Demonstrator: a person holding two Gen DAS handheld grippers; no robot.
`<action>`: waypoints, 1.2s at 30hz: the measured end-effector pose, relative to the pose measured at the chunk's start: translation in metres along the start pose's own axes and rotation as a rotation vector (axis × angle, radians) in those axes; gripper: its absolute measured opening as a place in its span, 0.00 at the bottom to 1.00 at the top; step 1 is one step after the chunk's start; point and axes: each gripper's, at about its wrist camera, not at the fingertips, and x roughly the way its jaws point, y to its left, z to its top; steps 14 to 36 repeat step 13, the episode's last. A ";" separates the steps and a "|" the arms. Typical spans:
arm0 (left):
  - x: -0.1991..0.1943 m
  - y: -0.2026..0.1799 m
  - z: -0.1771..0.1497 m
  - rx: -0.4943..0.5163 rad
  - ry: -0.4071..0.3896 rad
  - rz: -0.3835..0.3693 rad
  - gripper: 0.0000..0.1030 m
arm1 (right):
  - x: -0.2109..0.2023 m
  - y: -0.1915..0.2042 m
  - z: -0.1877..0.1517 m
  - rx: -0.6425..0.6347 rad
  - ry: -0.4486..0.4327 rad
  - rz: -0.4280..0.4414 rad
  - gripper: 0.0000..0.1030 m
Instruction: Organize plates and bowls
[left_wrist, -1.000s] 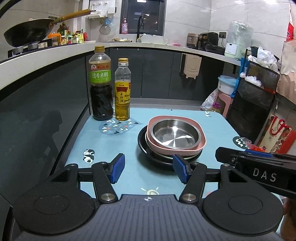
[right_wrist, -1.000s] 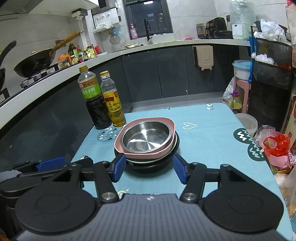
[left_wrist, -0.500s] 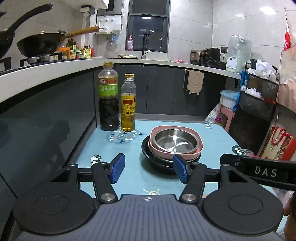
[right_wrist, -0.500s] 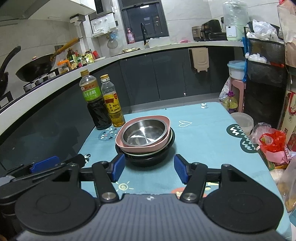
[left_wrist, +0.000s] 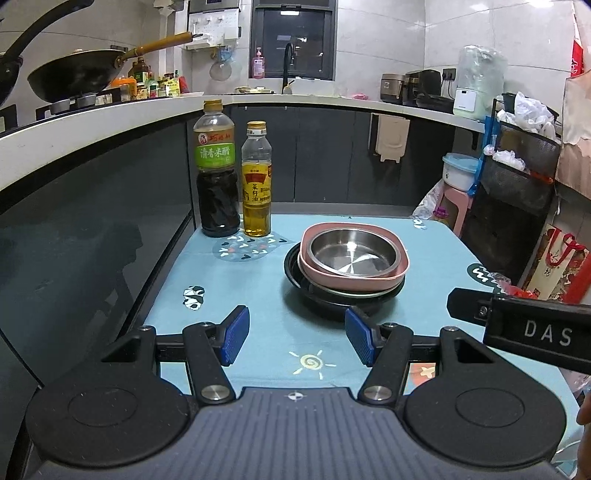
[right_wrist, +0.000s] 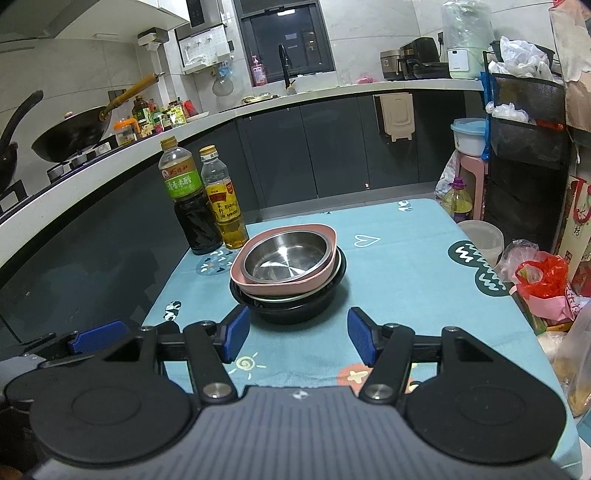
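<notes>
Straight ahead of the right gripper (right_wrist: 297, 338) — jaws wide, empty — sits the nested bowl stack (right_wrist: 288, 273), nearer it than the likewise open left gripper (left_wrist: 295, 339).

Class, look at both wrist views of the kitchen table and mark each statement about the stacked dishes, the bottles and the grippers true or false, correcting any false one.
1. The steel bowl sits inside the pink dish. True.
2. The pink dish rests directly on the tablecloth. False: it lies on a stack whose lowest piece is a black bowl.
3. Two bottles stand behind the stack, the dark vinegar bottle and the oil bottle. True.
4. The left gripper is shut on the steel bowl. False: its jaws are open and empty, short of the stack.
5. The right gripper holds nothing. True.
</notes>
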 end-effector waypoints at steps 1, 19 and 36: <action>0.000 0.000 0.000 0.000 0.002 0.003 0.53 | 0.000 0.000 0.000 0.000 0.001 0.000 0.55; 0.007 -0.002 0.002 0.001 0.020 0.027 0.53 | 0.002 -0.002 -0.001 -0.002 0.013 0.003 0.55; 0.007 -0.002 0.002 0.001 0.020 0.027 0.53 | 0.002 -0.002 -0.001 -0.002 0.013 0.003 0.55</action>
